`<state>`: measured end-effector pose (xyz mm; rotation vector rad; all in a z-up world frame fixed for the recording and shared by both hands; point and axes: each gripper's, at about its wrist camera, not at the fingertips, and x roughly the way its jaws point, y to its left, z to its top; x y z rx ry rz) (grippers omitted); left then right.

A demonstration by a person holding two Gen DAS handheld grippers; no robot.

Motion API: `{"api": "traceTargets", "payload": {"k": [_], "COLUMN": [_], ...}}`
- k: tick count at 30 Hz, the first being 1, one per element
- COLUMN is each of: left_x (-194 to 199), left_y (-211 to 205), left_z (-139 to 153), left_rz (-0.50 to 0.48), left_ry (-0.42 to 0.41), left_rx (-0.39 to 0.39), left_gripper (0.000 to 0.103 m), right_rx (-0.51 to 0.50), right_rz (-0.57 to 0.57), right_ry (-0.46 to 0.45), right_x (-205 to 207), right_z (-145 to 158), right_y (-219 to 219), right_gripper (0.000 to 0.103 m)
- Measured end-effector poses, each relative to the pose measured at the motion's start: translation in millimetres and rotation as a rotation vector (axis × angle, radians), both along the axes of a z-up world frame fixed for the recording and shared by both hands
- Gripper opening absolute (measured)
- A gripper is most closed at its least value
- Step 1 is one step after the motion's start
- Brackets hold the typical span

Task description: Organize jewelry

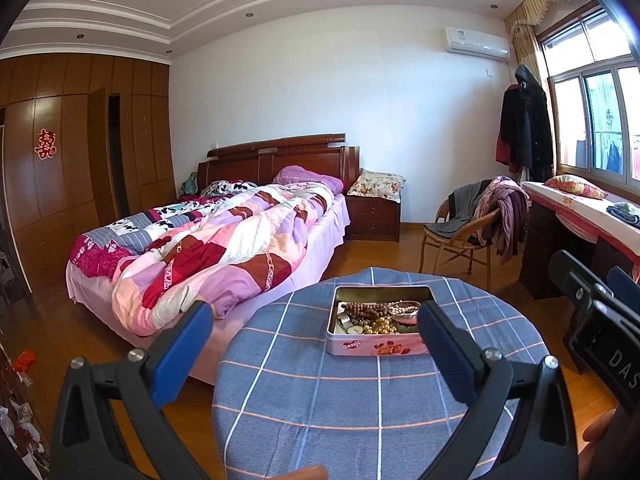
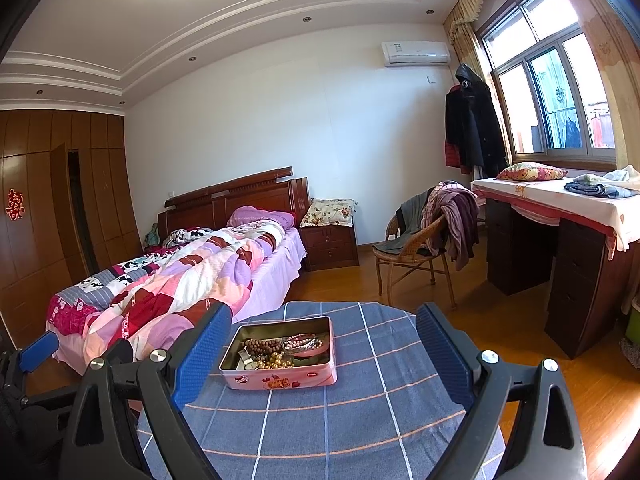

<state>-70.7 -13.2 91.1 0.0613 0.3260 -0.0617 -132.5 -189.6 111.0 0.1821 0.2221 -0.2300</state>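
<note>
bed [image 1: 224, 236] and chair [image 1: 460, 232] flank the tin [image 1: 376, 346].

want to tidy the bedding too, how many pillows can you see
3: a purple pillow at the head of the bed, a floral pillow on the wooden nightstand, and a floral pillow on the desk by the window. Others may lie under the quilt.

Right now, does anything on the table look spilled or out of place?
Nothing has spilled. The pink tin sits flat on the checked tablecloth, lid off, but the jewelry inside is one tangled heap: brown bead strand, pearls and bangles overlap.
</note>
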Motion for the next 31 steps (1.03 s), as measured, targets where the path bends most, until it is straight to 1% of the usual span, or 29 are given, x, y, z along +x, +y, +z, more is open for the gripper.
{"api": "traceTargets", "payload": {"k": [11, 17, 20, 24, 29, 31], "left_x": [1, 3, 7, 14, 22, 28], "left_y": [1, -1, -2, 2, -1, -2], "left_z": [-3, -5, -6, -8, -16, -19], "left_rz": [-0.001, 0.014, 0.026, -0.007, 0.004, 0.003], "left_ry": [0.001, -0.011, 0.007, 0.041, 0.066, 0.088], "left_rx": [0.002, 0.022, 0.019, -0.025, 0.004, 0.002], "left_gripper": [0.103, 0.103, 0.103, 0.103, 0.103, 0.103], "right_rx": [-0.002, -0.005, -0.004, 0.001, 0.007, 0.011], "right_rz": [-0.001, -0.003, -0.005, -0.008, -0.020, -0.035], "right_ry": [0.007, 0.012, 0.021, 0.036, 0.071, 0.098], "right_x": [4, 5, 8, 14, 25, 32], "right_z": [-3, -5, -9, -14, -23, -28], "right_y": [3, 4, 4, 3, -1, -5], "right_gripper": [0.094, 0.094, 0.094, 0.094, 0.094, 0.094]}}
